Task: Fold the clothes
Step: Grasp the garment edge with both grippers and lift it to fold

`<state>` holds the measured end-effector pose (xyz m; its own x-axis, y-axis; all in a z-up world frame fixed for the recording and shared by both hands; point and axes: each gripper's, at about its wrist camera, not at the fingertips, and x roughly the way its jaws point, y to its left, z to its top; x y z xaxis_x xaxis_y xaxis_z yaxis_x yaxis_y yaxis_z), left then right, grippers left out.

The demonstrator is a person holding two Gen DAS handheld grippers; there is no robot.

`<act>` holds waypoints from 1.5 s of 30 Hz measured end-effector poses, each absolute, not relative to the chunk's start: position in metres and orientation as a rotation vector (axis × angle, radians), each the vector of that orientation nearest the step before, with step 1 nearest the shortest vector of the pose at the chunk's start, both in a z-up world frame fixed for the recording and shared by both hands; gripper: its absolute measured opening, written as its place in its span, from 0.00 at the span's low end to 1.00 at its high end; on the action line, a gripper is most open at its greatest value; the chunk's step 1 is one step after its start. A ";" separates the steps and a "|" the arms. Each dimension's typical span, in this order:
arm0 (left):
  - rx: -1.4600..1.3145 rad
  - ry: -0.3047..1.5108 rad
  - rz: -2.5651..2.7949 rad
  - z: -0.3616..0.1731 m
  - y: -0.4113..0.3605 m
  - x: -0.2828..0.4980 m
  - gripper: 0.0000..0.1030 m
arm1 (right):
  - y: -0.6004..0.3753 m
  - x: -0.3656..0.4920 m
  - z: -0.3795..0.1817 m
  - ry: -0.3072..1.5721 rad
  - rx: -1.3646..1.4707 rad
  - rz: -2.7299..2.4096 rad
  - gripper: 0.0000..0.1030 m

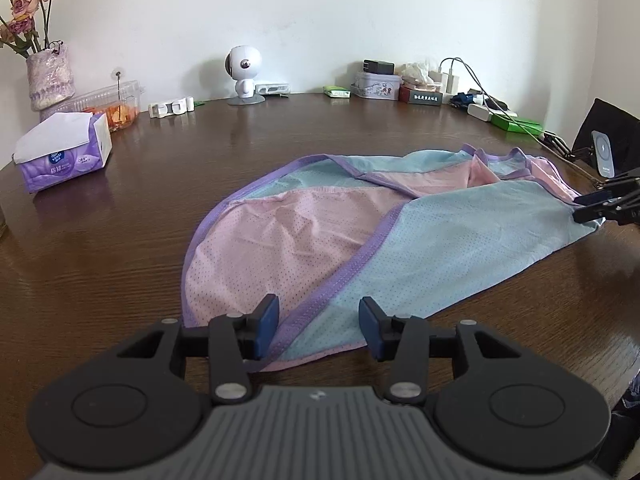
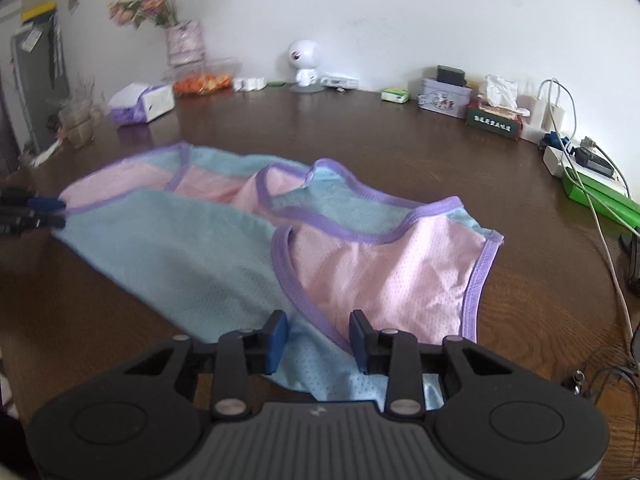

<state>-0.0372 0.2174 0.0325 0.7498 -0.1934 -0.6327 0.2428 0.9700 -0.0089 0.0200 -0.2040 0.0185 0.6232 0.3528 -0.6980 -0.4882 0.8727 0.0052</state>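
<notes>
A sleeveless mesh garment point(image 1: 320, 224) in pink and light blue with purple trim lies spread on the brown wooden table point(image 1: 120, 240). My left gripper point(image 1: 319, 326) hovers over its near hem with a purple-trimmed edge lying between the blue pads, which stand apart and do not press on it. My right gripper point(image 2: 319, 338) straddles the other end of the garment point(image 2: 360, 272), jaws apart around the blue cloth and purple trim. Each gripper also shows in the other's view: the right gripper point(image 1: 588, 208) at the cloth's far corner, the left gripper point(image 2: 48, 212) at the left edge.
Along the wall stand a vase of flowers point(image 1: 50, 76), a tissue pack point(image 1: 64, 156), a plastic food box point(image 1: 112, 108), a white robot figure point(image 1: 244, 76), a tin point(image 1: 376, 84), chargers with cables point(image 2: 560, 128) and green boxes point(image 2: 600, 192). A phone stand point(image 1: 604, 152) sits at right.
</notes>
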 end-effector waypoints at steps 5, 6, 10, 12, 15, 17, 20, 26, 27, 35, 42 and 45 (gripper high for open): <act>0.046 0.730 -0.282 0.039 0.220 -0.033 0.44 | -0.206 -0.001 0.022 0.789 -0.183 0.462 0.31; 0.020 0.747 -0.298 0.043 0.222 -0.031 0.44 | -0.208 -0.003 0.024 0.807 -0.179 0.464 0.32; -0.042 0.659 -0.323 0.085 0.226 0.004 0.63 | -0.218 0.001 0.058 0.744 -0.107 0.491 0.31; 0.025 0.653 -0.347 0.097 0.209 0.043 0.68 | -0.223 0.025 0.082 0.660 -0.054 0.507 0.34; 0.076 0.731 -0.375 0.090 0.174 0.112 0.67 | -0.209 0.091 0.087 0.650 -0.134 0.517 0.39; 0.087 0.803 -0.352 0.078 0.157 0.150 0.60 | -0.181 0.132 0.072 0.727 -0.173 0.517 0.39; 0.085 0.855 -0.354 0.064 0.148 0.181 0.58 | -0.158 0.169 0.047 0.828 -0.203 0.507 0.36; 0.129 0.917 -0.364 0.041 0.152 0.186 0.42 | -0.164 0.177 0.023 0.907 -0.223 0.503 0.34; 0.127 0.905 -0.364 0.040 0.154 0.185 0.40 | -0.163 0.175 0.021 0.909 -0.235 0.506 0.30; 0.137 0.865 -0.362 0.048 0.160 0.174 0.03 | -0.154 0.168 0.025 0.871 -0.265 0.516 0.03; 0.258 0.702 -0.273 0.073 0.144 0.081 0.03 | -0.158 0.104 0.062 0.760 -0.230 0.518 0.02; 0.298 0.709 -0.245 0.058 0.133 0.038 0.03 | -0.168 0.069 0.068 0.762 -0.222 0.552 0.02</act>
<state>0.0383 0.1329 0.0578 0.7337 -0.1196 -0.6688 0.3196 0.9294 0.1844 0.0691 -0.1678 0.0680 0.5907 0.3918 -0.7054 -0.5483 0.8363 0.0053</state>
